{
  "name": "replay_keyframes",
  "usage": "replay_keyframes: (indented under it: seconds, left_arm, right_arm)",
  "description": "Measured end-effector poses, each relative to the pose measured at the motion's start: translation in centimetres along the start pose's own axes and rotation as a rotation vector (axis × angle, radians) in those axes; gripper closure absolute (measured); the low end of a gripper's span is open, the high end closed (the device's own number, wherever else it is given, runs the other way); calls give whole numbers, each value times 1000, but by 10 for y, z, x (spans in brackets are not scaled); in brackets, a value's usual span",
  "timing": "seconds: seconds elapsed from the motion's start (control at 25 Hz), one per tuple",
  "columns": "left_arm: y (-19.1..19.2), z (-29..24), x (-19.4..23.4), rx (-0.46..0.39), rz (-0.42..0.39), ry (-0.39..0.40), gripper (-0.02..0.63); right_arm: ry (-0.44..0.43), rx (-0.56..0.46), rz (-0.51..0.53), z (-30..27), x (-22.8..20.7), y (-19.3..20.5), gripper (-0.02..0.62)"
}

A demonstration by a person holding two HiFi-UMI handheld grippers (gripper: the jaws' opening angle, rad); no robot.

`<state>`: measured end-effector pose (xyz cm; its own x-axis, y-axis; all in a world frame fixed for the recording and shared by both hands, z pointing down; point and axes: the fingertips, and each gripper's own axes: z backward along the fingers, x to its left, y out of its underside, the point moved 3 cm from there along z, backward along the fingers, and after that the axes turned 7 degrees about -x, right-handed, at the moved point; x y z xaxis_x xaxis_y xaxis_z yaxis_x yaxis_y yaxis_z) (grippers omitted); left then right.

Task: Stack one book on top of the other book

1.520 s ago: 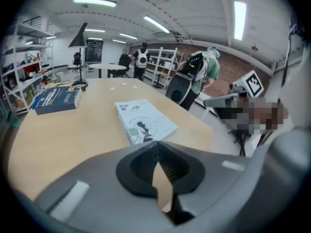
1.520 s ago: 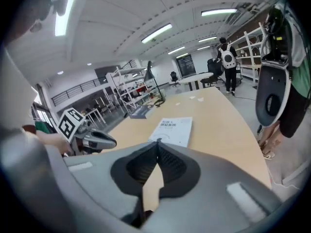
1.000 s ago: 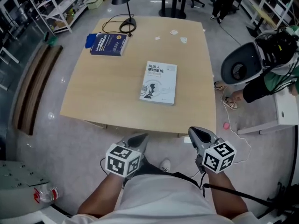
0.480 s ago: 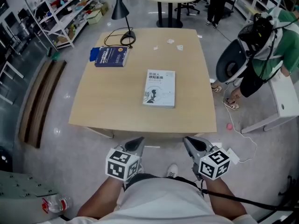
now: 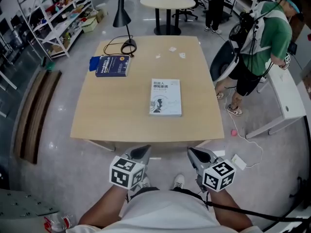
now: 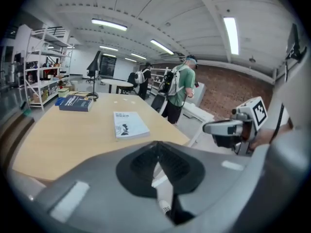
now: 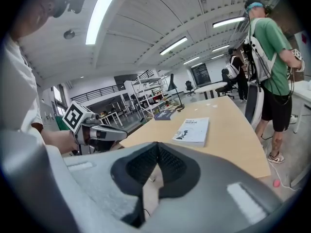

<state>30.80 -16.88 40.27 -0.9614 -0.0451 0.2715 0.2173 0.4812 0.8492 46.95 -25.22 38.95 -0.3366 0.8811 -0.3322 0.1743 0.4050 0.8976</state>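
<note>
Standing at the near edge of the pale wooden table (image 5: pixel 116 115), the person holds both grippers low in front of the body, over the grey floor and short of the tabletop. The left gripper (image 5: pixel 144 150) has its jaws pressed tight together with nothing between them. The right gripper (image 5: pixel 194 152) is the same, clenched on nothing, and the two tips sit side by side, pointing toward the table. Neither touches a book. The white book (image 5: pixel 165 97) lies flat and face up about the middle of the table, a little toward the right side, with dark print and a small figure on its cover. The dark blue book (image 5: pixel 112 65) lies flat near the far left corner, well apart from the white one, so neither rests on the other. Something blue pokes out at its left end, though what it is cannot be made out. Just beside that book stands a black desk lamp (image 5: pixel 122 19), its round base ringed by a loop of black cable. A few small white scraps (image 5: pixel 171 49) lie on the far part of the tabletop. Beyond the table is a round table (image 5: pixel 167 2). To the right a person in a green shirt (image 5: pixel 271 35) stands with a backpack on, next to a white desk (image 5: pixel 286 98). Metal shelving (image 5: pixel 51 21) lines the left side of the room.
</note>
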Motion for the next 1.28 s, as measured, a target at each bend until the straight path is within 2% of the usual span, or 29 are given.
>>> replay_keyframes:
  seconds: [0.44, 1.28]
  left_arm:
    - [-2, 12, 12, -2, -17, 15, 601]
    - [-2, 14, 4, -16, -14, 20, 601]
  right_arm:
    - [22, 0, -8, -7, 12, 4, 594]
    - [9, 6, 37, -4, 16, 0, 595]
